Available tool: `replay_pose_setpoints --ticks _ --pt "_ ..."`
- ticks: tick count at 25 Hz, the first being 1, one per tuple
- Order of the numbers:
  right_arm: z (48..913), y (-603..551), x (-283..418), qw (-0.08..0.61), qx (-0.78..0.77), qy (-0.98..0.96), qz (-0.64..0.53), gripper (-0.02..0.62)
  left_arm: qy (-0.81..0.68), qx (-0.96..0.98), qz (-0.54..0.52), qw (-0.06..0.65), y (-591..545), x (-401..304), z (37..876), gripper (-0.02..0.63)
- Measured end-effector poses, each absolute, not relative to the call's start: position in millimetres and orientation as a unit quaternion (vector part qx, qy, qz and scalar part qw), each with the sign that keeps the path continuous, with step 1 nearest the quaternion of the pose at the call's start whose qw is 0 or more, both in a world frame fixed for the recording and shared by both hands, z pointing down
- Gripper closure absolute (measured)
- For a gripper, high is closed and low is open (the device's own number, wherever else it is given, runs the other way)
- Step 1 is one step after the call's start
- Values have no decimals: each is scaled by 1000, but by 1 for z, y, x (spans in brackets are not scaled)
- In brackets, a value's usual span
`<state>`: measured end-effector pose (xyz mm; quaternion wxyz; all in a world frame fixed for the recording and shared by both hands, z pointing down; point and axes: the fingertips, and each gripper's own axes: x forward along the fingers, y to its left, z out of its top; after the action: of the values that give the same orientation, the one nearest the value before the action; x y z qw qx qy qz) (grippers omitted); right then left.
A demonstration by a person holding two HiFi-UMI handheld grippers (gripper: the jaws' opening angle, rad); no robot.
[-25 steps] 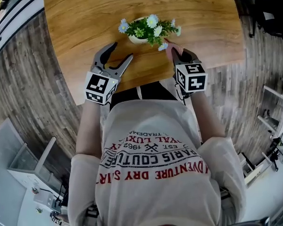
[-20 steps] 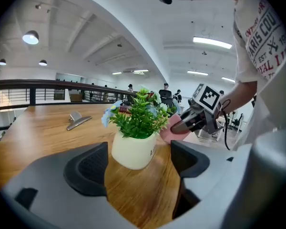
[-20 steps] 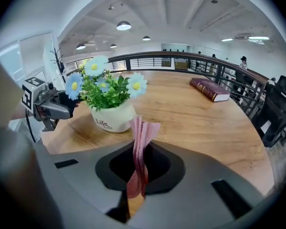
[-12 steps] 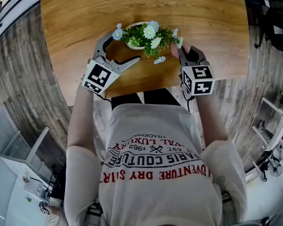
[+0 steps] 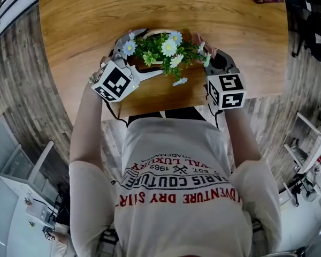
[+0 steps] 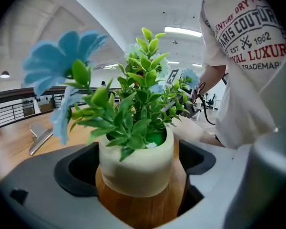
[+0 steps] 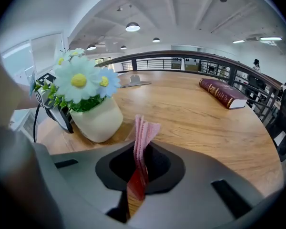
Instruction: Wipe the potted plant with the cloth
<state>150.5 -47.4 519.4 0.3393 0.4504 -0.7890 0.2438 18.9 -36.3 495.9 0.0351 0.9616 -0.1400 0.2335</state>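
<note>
A cream pot of green leaves with white and blue flowers, the potted plant [image 5: 163, 50], stands near the table's front edge. My left gripper [image 5: 147, 52] has its jaws spread wide on either side of the pot [image 6: 136, 163]. They have just been opening, and a gap shows at each pad. My right gripper [image 5: 204, 50] sits just right of the plant, shut on a folded pink cloth [image 7: 143, 137]. The cloth sticks up from between the jaws, close to the pot [image 7: 97, 118] but apart from it.
The plant is on a round wooden table [image 5: 85, 15] whose near edge lies right under both grippers. A dark red book [image 7: 224, 92] lies far right at the back. A silver metal object [image 7: 136, 81] lies behind the pot.
Both grippers have moved forward to the plant. The left jaws have opened wider and now straddle the pot. The right gripper, still shut on the cloth, has come alongside the plant's right side.
</note>
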Motion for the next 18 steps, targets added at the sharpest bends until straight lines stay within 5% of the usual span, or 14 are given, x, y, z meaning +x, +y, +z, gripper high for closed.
replay_pose_setpoints --ticks 18 --pt "524 -46 152 329 458 -791 236 555 -26 975 218 18 -39 50 488 94"
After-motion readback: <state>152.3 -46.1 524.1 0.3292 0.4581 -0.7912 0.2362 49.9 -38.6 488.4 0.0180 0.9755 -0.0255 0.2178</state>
